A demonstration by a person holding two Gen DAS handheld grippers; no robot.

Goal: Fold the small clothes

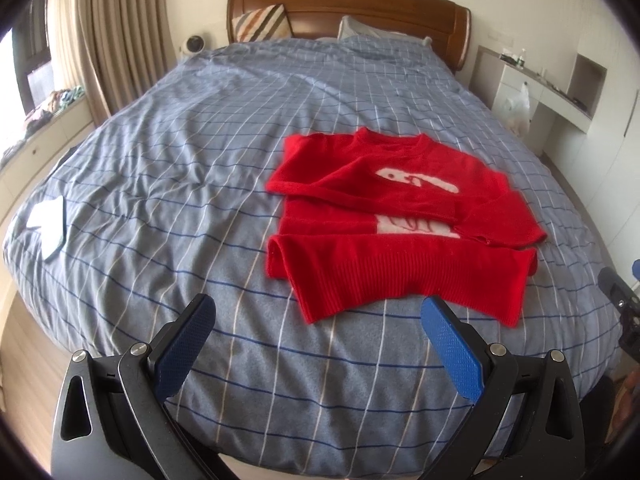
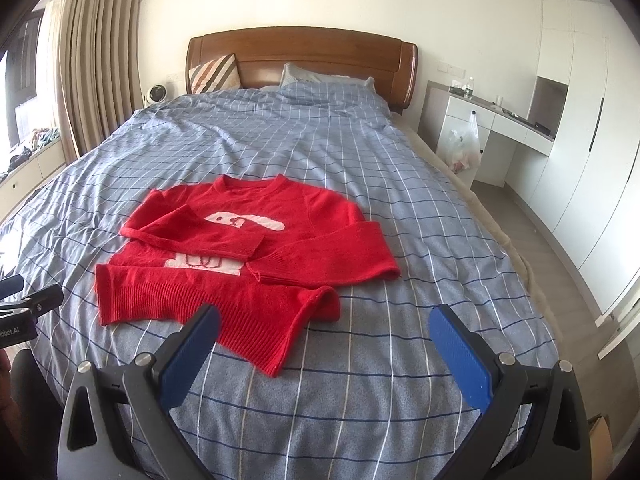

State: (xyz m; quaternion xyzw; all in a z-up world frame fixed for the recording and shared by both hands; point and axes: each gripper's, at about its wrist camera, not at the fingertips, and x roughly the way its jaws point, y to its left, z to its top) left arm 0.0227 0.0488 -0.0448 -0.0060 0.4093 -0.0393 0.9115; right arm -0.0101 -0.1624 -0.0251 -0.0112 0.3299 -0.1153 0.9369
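Left wrist view: a red sweater (image 1: 400,216) is seen lying flat on the bed (image 1: 180,160), spread over the blue checked cover, right of centre. Both sleeves are folded across the white pattern on its chest, and the ribbed hem is nearest. The left tool (image 1: 320,344) is held open above the near edge of the bed, its blue pads (image 1: 452,356) wide apart and nothing gripped. A small white folded item (image 1: 48,224) is seen at the far left of the cover. In the right wrist view the sweater (image 2: 248,256) is found left of centre, and the right tool (image 2: 324,354) is likewise held open and empty, just short of the hem. A wooden headboard (image 2: 304,60) is seen at the far end.
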